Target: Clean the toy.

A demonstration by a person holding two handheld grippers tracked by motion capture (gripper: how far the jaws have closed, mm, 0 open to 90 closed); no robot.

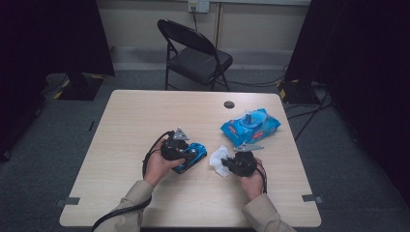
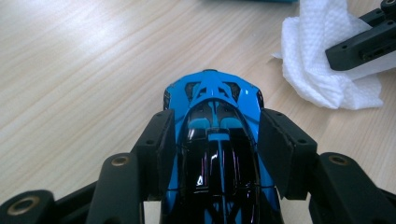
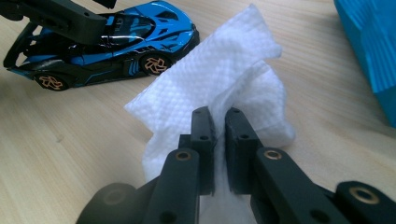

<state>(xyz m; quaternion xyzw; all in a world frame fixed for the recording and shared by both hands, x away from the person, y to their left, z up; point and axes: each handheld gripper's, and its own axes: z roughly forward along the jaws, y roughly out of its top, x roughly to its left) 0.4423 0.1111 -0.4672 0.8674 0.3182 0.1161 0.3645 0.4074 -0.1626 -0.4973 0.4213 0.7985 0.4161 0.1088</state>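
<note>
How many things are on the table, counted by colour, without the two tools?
Blue: 2, the toy car and the wipes pack
White: 1, the wipe
Total: 3
</note>
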